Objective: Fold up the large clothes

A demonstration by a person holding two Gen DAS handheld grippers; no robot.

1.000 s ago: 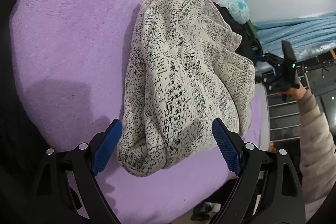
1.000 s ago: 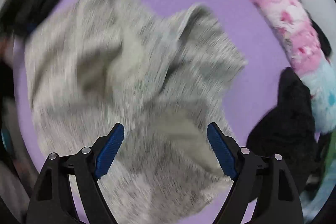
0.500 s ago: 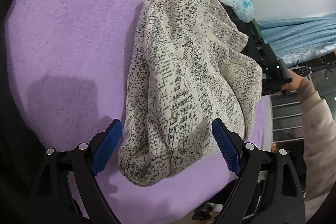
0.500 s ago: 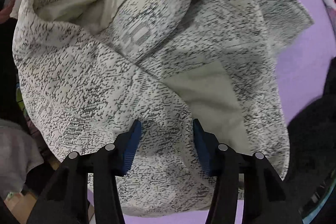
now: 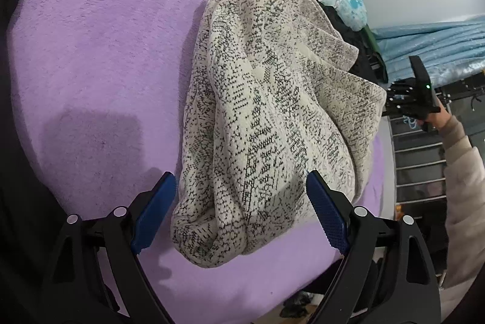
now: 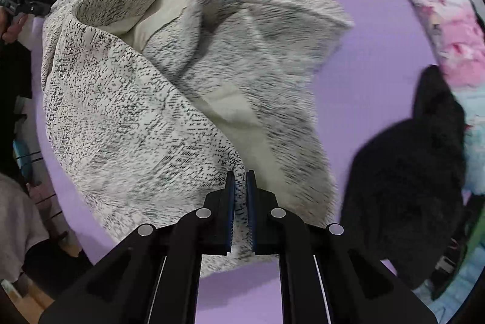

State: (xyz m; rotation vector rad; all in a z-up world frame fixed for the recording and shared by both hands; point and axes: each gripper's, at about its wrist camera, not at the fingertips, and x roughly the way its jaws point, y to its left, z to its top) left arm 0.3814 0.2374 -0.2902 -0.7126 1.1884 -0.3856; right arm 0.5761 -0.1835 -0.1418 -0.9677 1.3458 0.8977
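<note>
A wide stretch of bare fuzzy purple bedspread (image 5: 100,57) lies open left of the crumpled cream-and-black speckled knit garment (image 5: 266,111), giving free passage there. On the garment's far side, a rumpled black fleece garment (image 6: 418,172) and a long pink floral bolster (image 6: 439,5) crowd the bed's edge, leaving only a narrow purple strip between them and the knit.

My left hand-held gripper (image 5: 241,211): black frame, round silver screws, bumpy blue pads.
My right hand-held gripper (image 6: 241,196): same black frame, four silver screws, thin blue pads.
My sleeve (image 5: 463,172): soft, pale beige, loose.
Little light (image 5: 427,86): green dot on black body.
</note>
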